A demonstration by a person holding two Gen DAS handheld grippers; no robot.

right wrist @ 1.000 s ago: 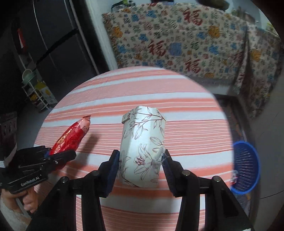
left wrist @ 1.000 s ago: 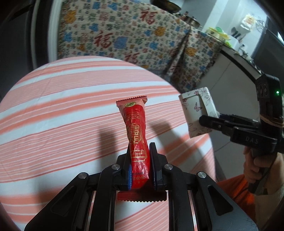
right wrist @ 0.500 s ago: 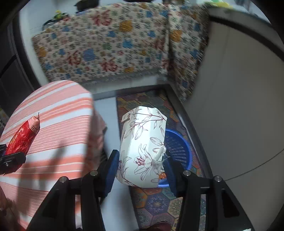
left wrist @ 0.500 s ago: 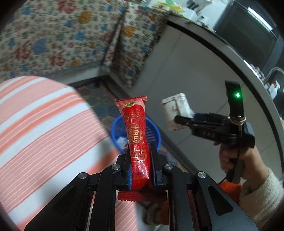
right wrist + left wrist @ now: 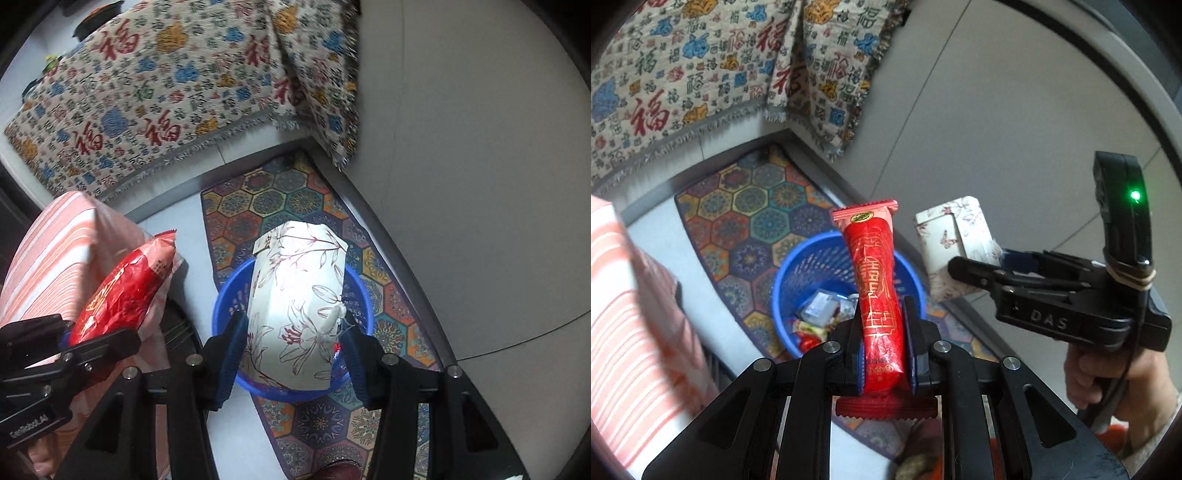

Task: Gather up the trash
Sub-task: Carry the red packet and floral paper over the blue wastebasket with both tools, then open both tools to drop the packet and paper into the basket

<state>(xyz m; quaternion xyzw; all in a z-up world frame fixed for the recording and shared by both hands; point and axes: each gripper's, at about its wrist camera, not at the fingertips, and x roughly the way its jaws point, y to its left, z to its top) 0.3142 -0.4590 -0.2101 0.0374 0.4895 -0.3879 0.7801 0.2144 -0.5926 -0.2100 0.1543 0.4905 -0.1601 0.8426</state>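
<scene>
A patterned mat (image 5: 255, 206) is lying on grey floor (image 5: 181, 236); a printed cloth (image 5: 155, 92) is hanging far, a striped desk (image 5: 55, 251) left.

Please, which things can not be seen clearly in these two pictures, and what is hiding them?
- Blue basket contents, right wrist view: covered by the floral box.
- Basket contents, left wrist view: partly behind the red wrapper; small and unreadable.
- Wrapper's lower end: between the left gripper fingers.
- Striped table: cut off by the frame edge.
</scene>
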